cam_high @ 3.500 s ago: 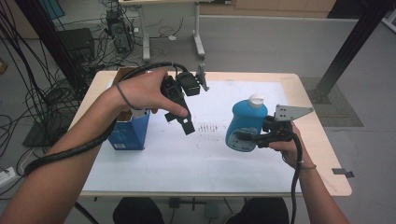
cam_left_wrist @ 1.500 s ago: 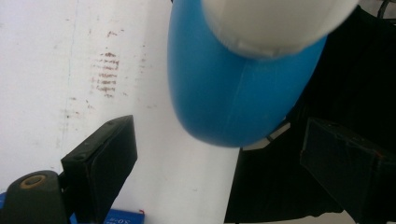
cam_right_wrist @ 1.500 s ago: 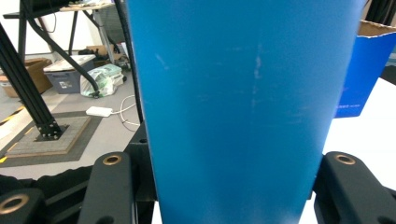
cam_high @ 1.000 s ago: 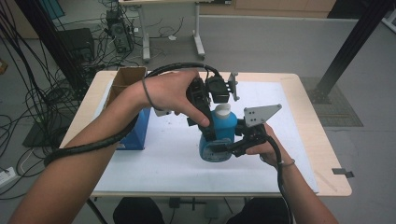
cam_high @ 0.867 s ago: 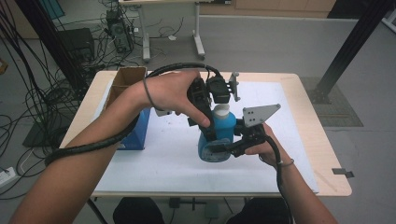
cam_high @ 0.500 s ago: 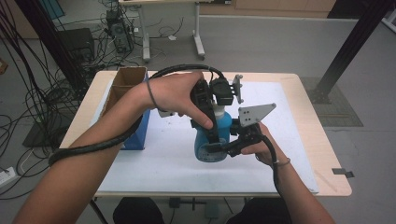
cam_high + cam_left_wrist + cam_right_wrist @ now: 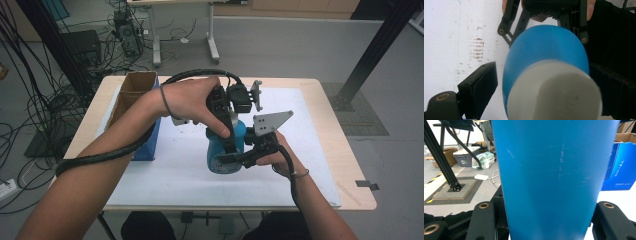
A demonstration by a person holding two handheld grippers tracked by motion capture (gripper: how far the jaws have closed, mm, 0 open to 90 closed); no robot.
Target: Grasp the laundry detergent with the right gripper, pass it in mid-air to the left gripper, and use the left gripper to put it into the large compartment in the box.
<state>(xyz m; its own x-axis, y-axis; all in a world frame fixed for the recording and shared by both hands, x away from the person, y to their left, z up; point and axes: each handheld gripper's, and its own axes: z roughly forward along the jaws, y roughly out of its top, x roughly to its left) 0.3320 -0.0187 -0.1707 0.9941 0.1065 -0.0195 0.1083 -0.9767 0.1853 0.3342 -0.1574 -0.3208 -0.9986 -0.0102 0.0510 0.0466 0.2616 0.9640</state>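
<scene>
A blue bottle (image 7: 216,151) with a white cap (image 7: 554,92) stands upright on the white mat (image 7: 165,175) at the middle of the table. My right gripper (image 7: 227,160) reaches in from the right and is shut on the bottle's lower body (image 7: 554,177), one jaw on each side (image 7: 546,220). My left gripper (image 7: 231,142) points down from above, its jaws astride the bottle's top (image 7: 544,70). In the left gripper view a thin strip of mat shows between the left jaw and the bottle; the other jaw is in shadow.
A blue carton (image 7: 150,142) with open cardboard flaps (image 7: 132,87) stands at the mat's left edge, close to my left forearm, and appears as a blue box (image 7: 621,165) in the right gripper view. The wooden table edge (image 7: 352,170) lies to the right. Cables and a black frame post stand on the floor.
Since the earliest frame the right gripper has carried the bottle from the right to the mat's middle, and the left gripper has come down over its top. Over the last second almost nothing moved.
</scene>
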